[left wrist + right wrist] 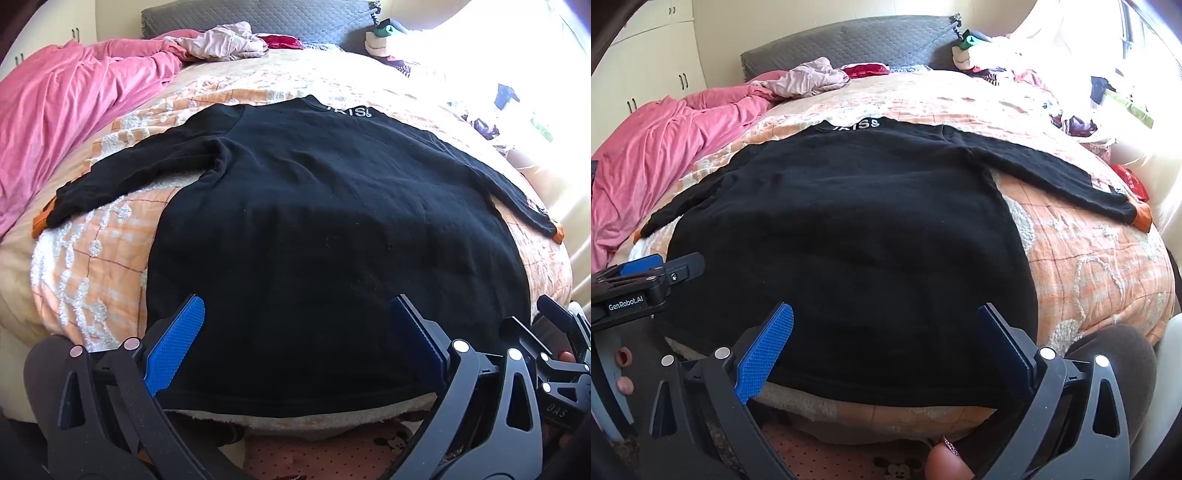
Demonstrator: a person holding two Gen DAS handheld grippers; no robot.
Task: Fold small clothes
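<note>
A black long-sleeved top [314, 221] with white lettering at the collar and orange cuffs lies flat on the bed, sleeves spread to both sides; it also shows in the right wrist view [849, 229]. My left gripper [297, 306] is open over the top's lower hem, left of centre, holding nothing. My right gripper [884, 314] is open over the hem further right, holding nothing. The left gripper's body [646, 280] shows at the left edge of the right wrist view.
The bed has an orange and white quilt [110, 240]. A pink blanket [66, 118] lies along the left side. Loose clothes [1082, 110] are piled at the far right by the bright window. A grey headboard [849, 44] stands at the back.
</note>
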